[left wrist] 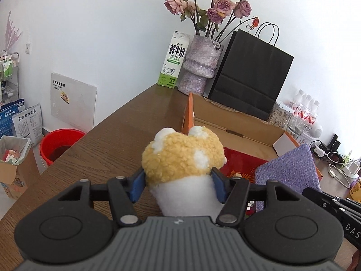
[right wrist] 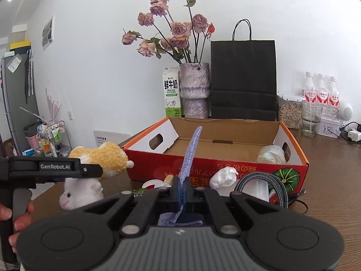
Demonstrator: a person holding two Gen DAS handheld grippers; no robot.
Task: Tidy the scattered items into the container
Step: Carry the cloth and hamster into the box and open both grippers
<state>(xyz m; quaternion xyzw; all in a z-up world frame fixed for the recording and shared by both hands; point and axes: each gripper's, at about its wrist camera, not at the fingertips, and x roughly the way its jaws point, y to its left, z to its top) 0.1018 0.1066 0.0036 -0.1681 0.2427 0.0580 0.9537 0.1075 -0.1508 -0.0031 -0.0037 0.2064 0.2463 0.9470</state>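
A yellow and white plush toy (left wrist: 180, 158) is squeezed between the blue pads of my left gripper (left wrist: 178, 185), which is shut on it just above the wooden table. Seen from the right wrist, that plush toy (right wrist: 101, 158) hangs left of the orange cardboard box (right wrist: 297, 158), its white head drooping below my left gripper (right wrist: 90, 171). My right gripper (right wrist: 181, 194) is shut on a purple cloth (right wrist: 190, 153), which stands edge-on in front of the box. In the left wrist view the purple cloth (left wrist: 291, 171) hangs over the open box (left wrist: 237, 122).
A pale crumpled bag (right wrist: 270, 155) lies inside the box. In front of it sit a crumpled tissue (right wrist: 223, 177), a braided cable (right wrist: 259, 185) and a white lid (right wrist: 153, 184). Behind stand a milk carton (right wrist: 172, 92), vase (right wrist: 195, 90), black paper bag (right wrist: 243, 79) and bottles (right wrist: 321, 90). A red bucket (left wrist: 59, 144) is on the floor past the table's left edge.
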